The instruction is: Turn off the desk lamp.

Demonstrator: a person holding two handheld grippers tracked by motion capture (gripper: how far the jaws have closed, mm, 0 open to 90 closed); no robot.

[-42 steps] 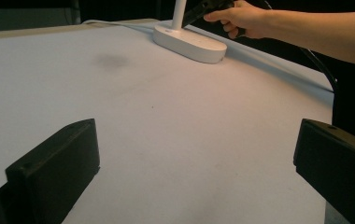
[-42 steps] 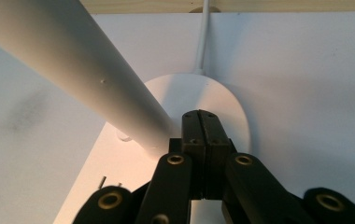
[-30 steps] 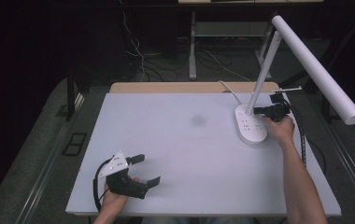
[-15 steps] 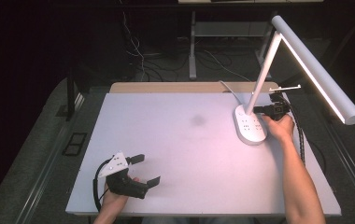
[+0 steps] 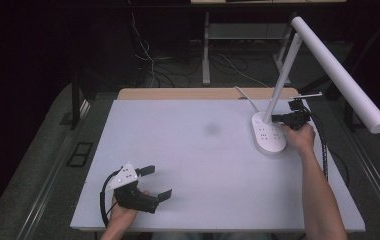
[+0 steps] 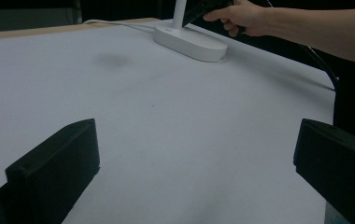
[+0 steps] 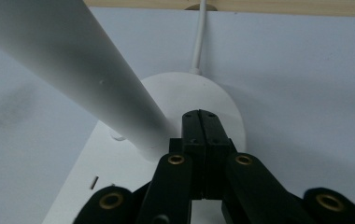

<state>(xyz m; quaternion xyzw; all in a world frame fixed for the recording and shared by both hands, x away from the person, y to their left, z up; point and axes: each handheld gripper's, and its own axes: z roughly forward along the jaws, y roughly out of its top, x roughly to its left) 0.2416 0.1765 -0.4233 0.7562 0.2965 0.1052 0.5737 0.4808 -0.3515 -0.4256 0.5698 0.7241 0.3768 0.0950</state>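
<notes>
A white desk lamp stands at the table's right with its oval base (image 5: 268, 136) flat on the white tabletop and its stem (image 5: 283, 67) leaning up to a long bar head (image 5: 340, 72). My right gripper (image 5: 274, 119) is shut with nothing in it, its tips close to the foot of the lamp stem (image 7: 119, 98) above the lamp base (image 7: 189, 98); whether they touch it I cannot tell. My left gripper (image 5: 158, 182) rests open near the front left of the table, jaws wide apart. The left gripper view shows the lamp base (image 6: 189, 42) far off beside the other hand (image 6: 241, 16).
The lamp's white cord (image 5: 245, 97) runs from the base to the wooden back edge (image 5: 203, 93). A faint grey smudge (image 5: 211, 129) marks the tabletop's middle. Black cables trail on the floor behind the table.
The right gripper has shifted very slightly at the lamp base. The left gripper has stayed where it was.
</notes>
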